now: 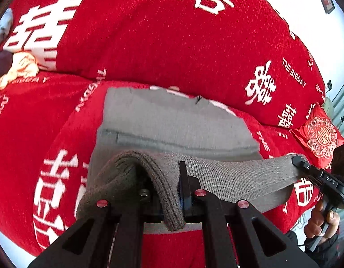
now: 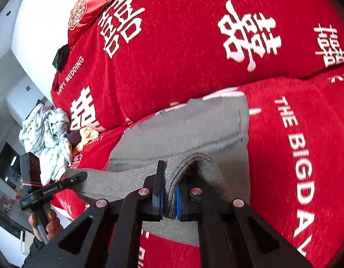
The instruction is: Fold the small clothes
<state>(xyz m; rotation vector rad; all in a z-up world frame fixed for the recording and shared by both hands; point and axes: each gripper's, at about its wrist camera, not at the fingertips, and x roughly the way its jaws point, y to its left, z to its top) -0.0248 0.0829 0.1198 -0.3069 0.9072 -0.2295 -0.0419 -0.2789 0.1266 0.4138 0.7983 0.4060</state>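
A plain grey knit garment (image 1: pixel 172 120) is lying on a red sofa cover (image 1: pixel 172 51) — white characters and lettering patterning it.

bare red cover (image 1: pixel 149 44) beyond; clothes pile (image 2: pixel 47 134) far left

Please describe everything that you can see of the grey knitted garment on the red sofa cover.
The grey garment is a soft knit with a ribbed hem. Its far part lies flat on the red sofa cover, which bears white characters. Its near edge is raised: the left hand-held gripper is shut on one bunched ribbed corner, and the right hand-held gripper is shut on the other. Between them the hem hangs as a fairly taut band. The cloth looks plain, without print; I cannot tell what kind of garment it is.
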